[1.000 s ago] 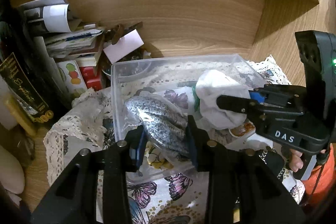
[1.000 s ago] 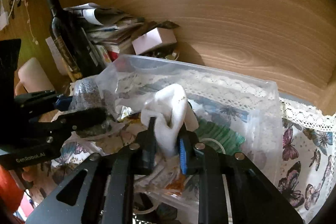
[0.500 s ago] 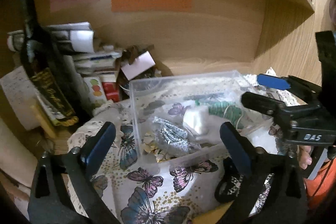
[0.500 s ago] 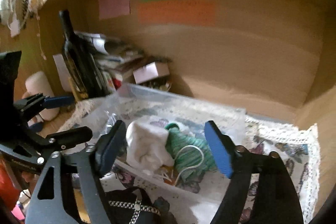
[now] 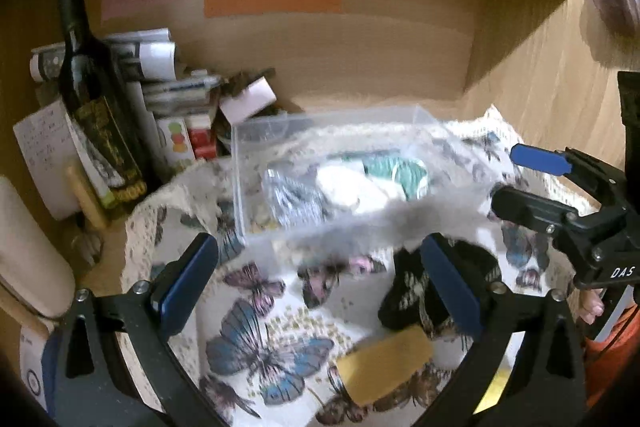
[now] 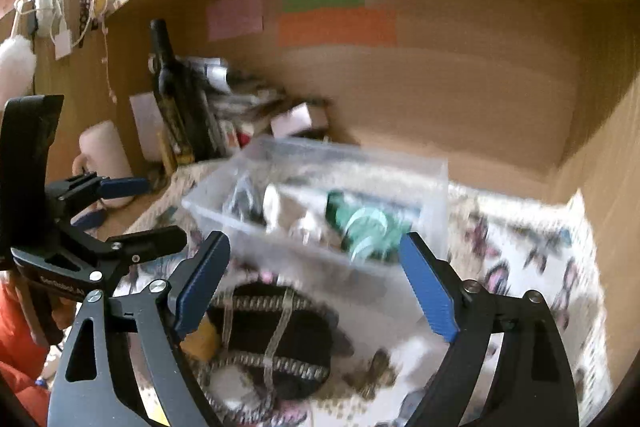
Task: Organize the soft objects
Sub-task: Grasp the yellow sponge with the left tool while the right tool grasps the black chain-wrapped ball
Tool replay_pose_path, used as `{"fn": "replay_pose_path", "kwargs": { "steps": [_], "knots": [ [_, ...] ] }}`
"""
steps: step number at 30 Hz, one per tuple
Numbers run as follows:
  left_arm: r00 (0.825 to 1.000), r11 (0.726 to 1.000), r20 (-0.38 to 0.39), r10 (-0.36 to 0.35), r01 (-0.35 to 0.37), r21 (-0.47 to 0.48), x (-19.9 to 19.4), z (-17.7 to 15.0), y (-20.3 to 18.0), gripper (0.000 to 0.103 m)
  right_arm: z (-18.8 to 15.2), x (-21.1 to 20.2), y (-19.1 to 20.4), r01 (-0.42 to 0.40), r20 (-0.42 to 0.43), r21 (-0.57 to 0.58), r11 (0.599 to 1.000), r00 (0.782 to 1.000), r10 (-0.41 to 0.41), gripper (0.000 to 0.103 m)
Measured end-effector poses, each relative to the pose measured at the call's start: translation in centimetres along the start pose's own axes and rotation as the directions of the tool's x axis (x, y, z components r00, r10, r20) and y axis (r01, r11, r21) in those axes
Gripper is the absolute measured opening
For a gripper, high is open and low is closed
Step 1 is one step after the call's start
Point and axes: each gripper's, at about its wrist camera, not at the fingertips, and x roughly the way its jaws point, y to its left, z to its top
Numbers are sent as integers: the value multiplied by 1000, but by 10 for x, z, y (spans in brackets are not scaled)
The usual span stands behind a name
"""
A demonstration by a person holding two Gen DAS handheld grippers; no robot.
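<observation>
A clear plastic box [image 5: 256, 187] [image 6: 432, 179] stands on the butterfly cloth and holds a silver-grey speckled pouch [image 5: 296, 195], a white cloth [image 5: 352, 187] [image 6: 272, 205] and a green bundle [image 5: 400, 171] [image 6: 368, 227]. My left gripper [image 5: 320, 283] is open and empty, held back in front of the box. My right gripper [image 6: 312, 283] is open and empty, above a black item with sparkly straps [image 6: 276, 339] [image 5: 424, 291]. A yellow sponge [image 5: 384, 363] lies on the cloth near me.
A dark wine bottle [image 5: 92, 107] [image 6: 176, 99], stacked papers and small boxes [image 5: 168, 95] crowd the shelf's left back corner. A white mug [image 6: 104, 155] stands at far left. Wooden walls close in behind and at right. Butterfly cloth [image 5: 256, 339] covers the surface.
Both grippers let go of the pouch and white cloth into the box, opened wide and pulled back from the box. The views are motion-blurred now.
</observation>
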Motion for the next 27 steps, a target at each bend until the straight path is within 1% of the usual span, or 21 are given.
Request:
{"fn": "replay_pose_path", "kwargs": {
  "steps": [4, 8, 10, 11, 12, 13, 14, 15, 16, 17, 18, 19, 20, 21, 22, 23, 24, 25, 27],
  "knots": [
    [999, 1000, -41, -12, 12, 6, 7, -18, -10, 103, -24, 14, -2, -13, -89, 37, 999, 996, 16, 85],
    [993, 998, -100, -55, 55, 4, 17, -35, -21, 103, -42, 27, -5, -49, -167, 90, 995, 984, 64, 84],
    [991, 999, -120, -51, 52, 6, 20, -42, -26, 103, -48, 32, -4, -63, -198, 99, 993, 977, 81, 82],
    [990, 999, -131, -51, 52, 5, 23, -46, -27, 103, -51, 35, -3, -66, -214, 98, 993, 973, 86, 78],
    [988, 999, -143, -53, 53, 0, 26, -49, -27, 103, -53, 37, -2, -73, -228, 97, 993, 969, 94, 71],
    [986, 998, -154, -57, 57, -9, 28, -52, -26, 103, -54, 39, -2, -81, -241, 98, 992, 965, 103, 67],
    [985, 998, -162, -64, 61, -19, 30, -54, -24, 103, -55, 40, -1, -88, -251, 97, 991, 962, 110, 60],
    [983, 997, -171, -70, 65, -32, 33, -57, -22, 103, -57, 41, 0, -93, -254, 97, 991, 960, 115, 54],
    [982, 997, -177, -73, 66, -42, 34, -59, -21, 103, -59, 41, 0, -98, -250, 101, 990, 961, 121, 51],
    [981, 996, -180, -76, 68, -51, 34, -61, -19, 103, -60, 42, 0, -101, -249, 101, 990, 961, 123, 45],
    [981, 996, -178, -79, 69, -59, 34, -63, -17, 103, -61, 41, -1, -98, -241, 101, 990, 963, 120, 37],
    [981, 995, -173, -84, 74, -64, 32, -64, -16, 103, -61, 39, -1, -97, -232, 105, 990, 965, 119, 33],
    [983, 995, -164, -88, 78, -67, 29, -65, -15, 99, -60, 38, -2, -99, -223, 109, 989, 967, 122, 24],
    [983, 993, -157, -98, 87, -75, 27, -65, -15, 94, -60, 36, -2, -101, -210, 111, 989, 970, 123, 20],
    [982, 993, -160, -101, 91, -71, 25, -66, -15, 78, -60, 32, -2, -95, -190, 104, 990, 975, 113, 18],
    [977, 993, -178, -113, 104, -59, 24, -66, -17, 64, -59, 30, -1, -85, -177, 96, 992, 979, 101, 16],
    [974, 992, -186, -126, 118, -55, 24, -65, -18, 61, -57, 27, -1, -72, -159, 90, 993, 984, 86, 15],
    [973, 991, -188, -133, 125, -53, 22, -65, -19, 60, -55, 22, -2, -60, -139, 82, 995, 988, 71, 15],
    [979, 993, -169, -113, 107, -40, 18, -63, -20, 59, -51, 13, -4, -41, -103, 78, 996, 993, 49, 14]
  ]
}}
